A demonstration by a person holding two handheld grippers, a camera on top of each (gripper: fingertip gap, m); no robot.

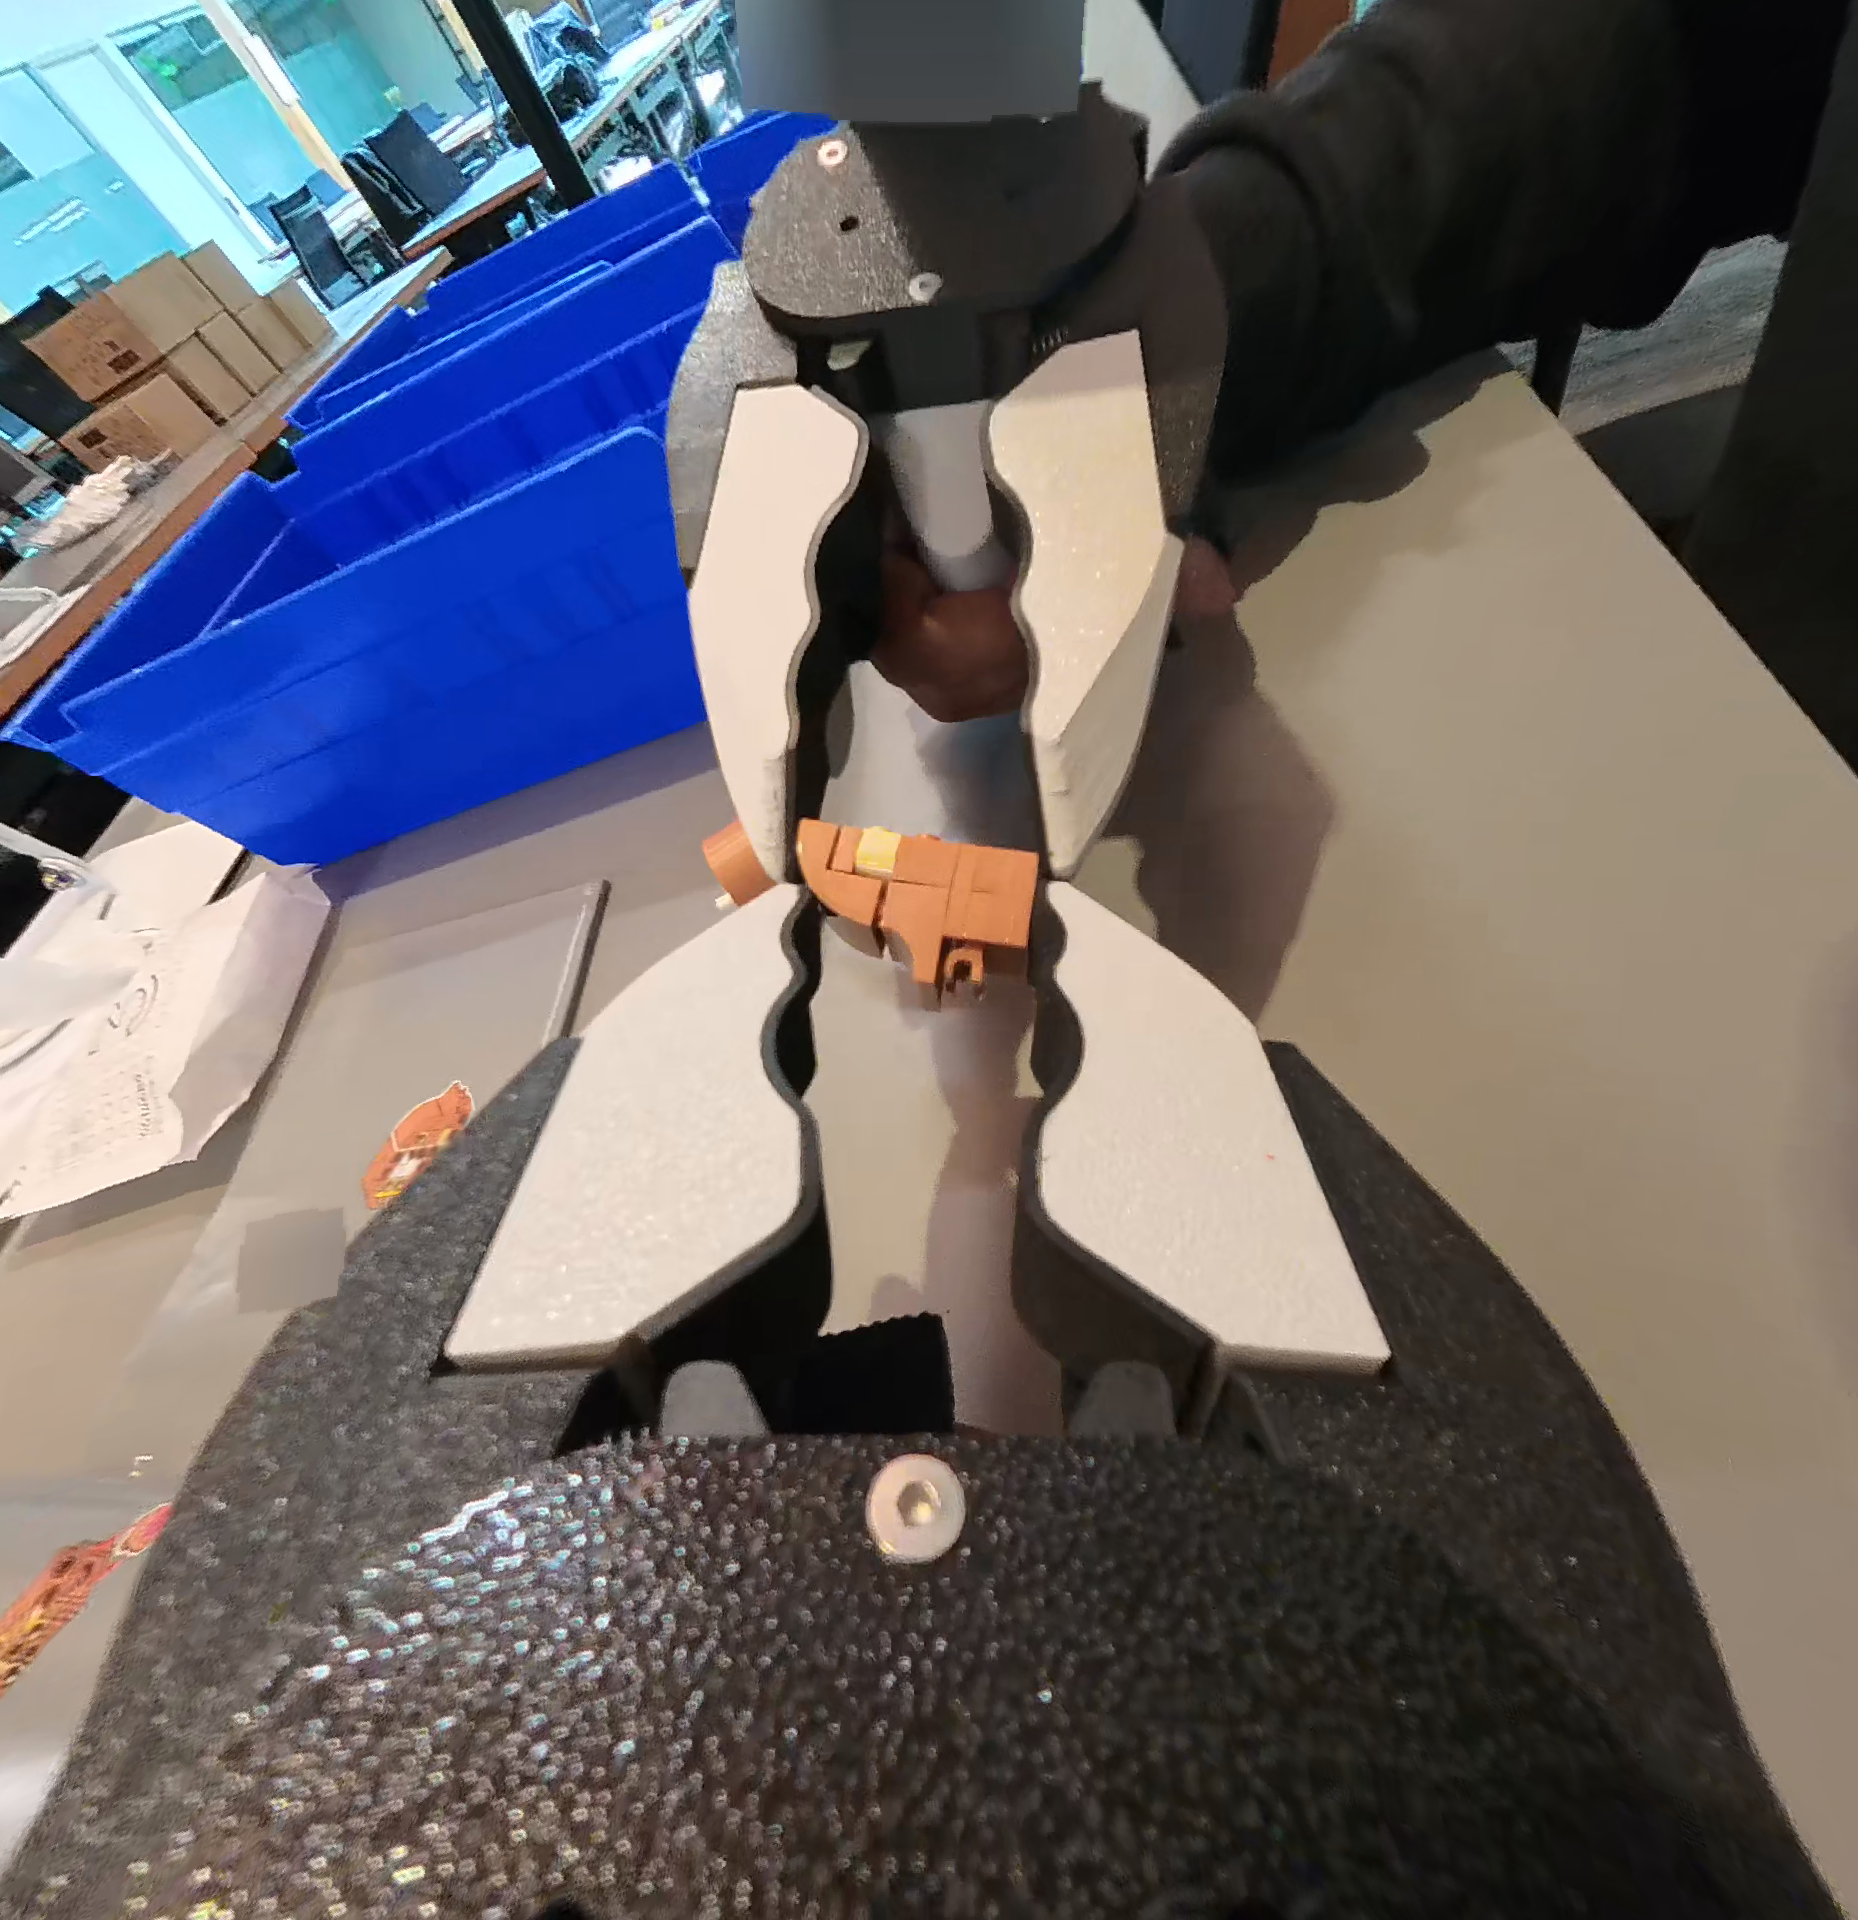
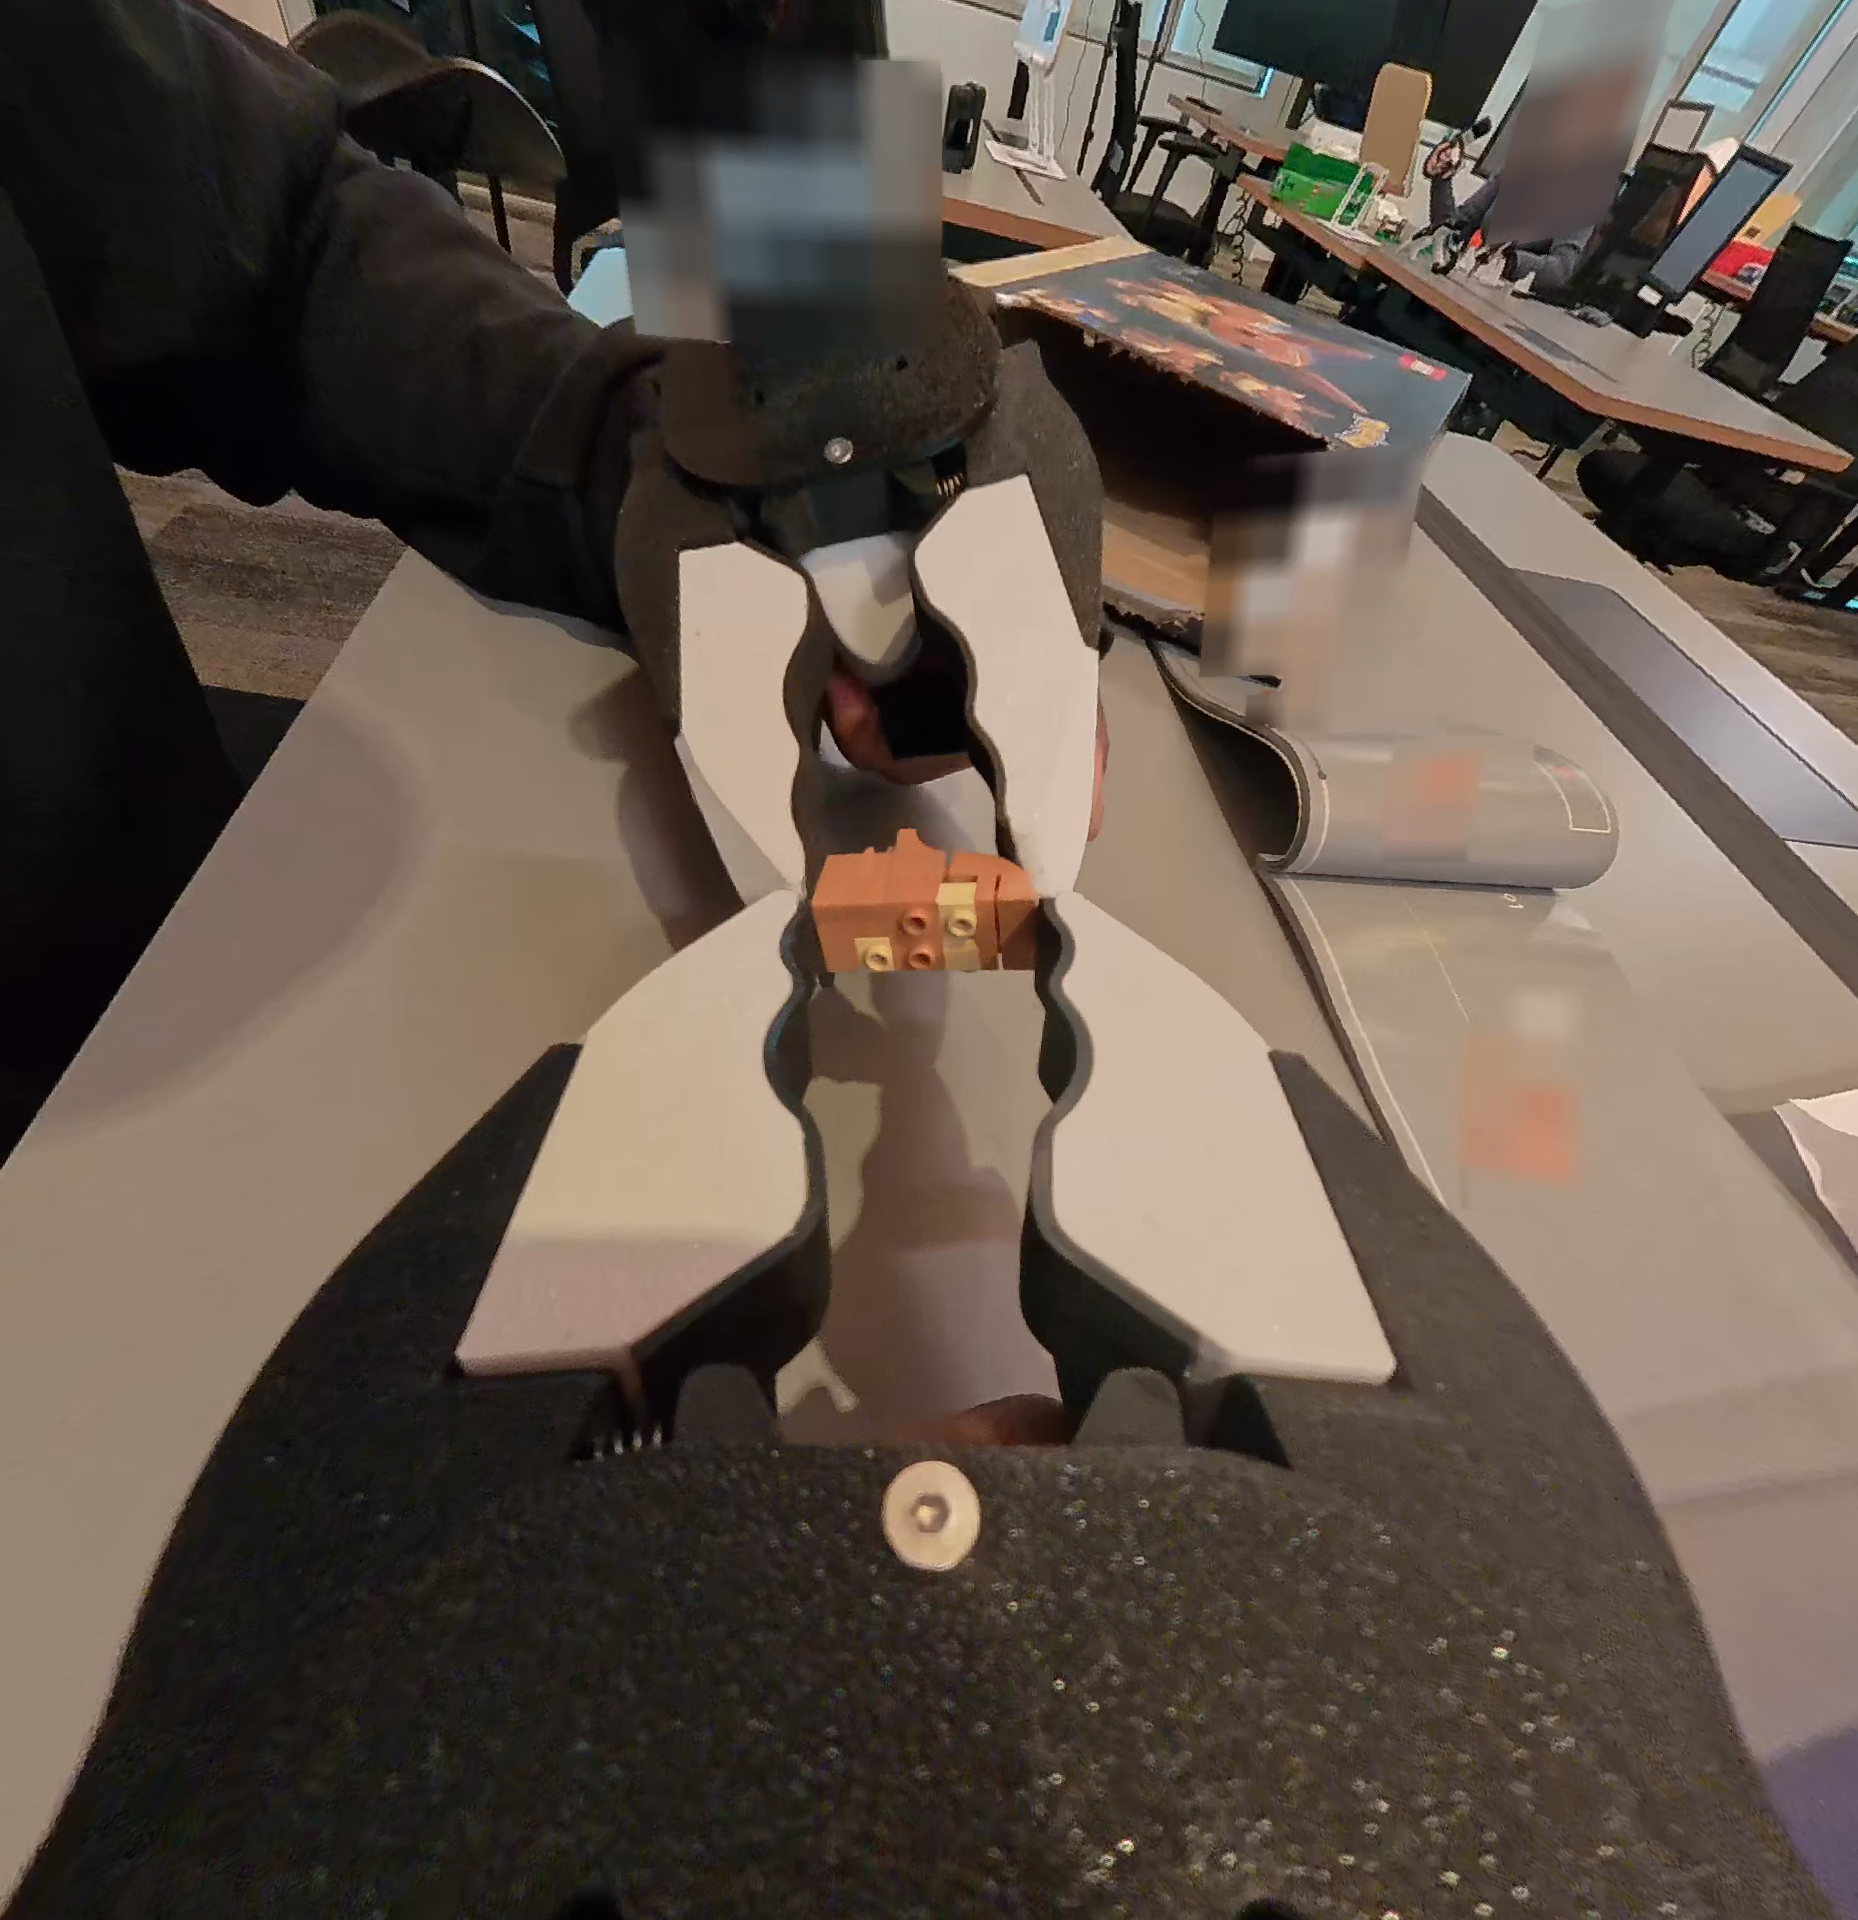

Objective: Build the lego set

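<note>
A: Nearest me, my left gripper (image 1: 920,904) pinches the brown brick assembly (image 1: 920,894) between its jaws.

B: And the right gripper (image 2: 920,914)?

A: Facing it, jaws pressing the same piece, above the desk (image 1: 1424,831). Both hold; nothing set down.

- The table (image 1: 1476,831) is smooth and grey; its far edge shows at 2 o'clock in the left wrist view.
- Blue bins (image 1: 405,665) stand in a row on it toward 10 o'clock.
- White papers (image 1: 125,1039) lie crumpled at 9 o'clock, with a flat grey sheet (image 1: 468,987) just beside them.
- Two orange stickers lie at 8 o'clock: one (image 1: 421,1143) near the papers, the other (image 1: 63,1600) closer to the camera.
- In the right wrist view an open booklet (image 2: 1424,821) lies at 2 o'clock, one page curled up.
- A torn printed box (image 2: 1237,343) lies at 1 o'clock, beyond the booklet.
</note>
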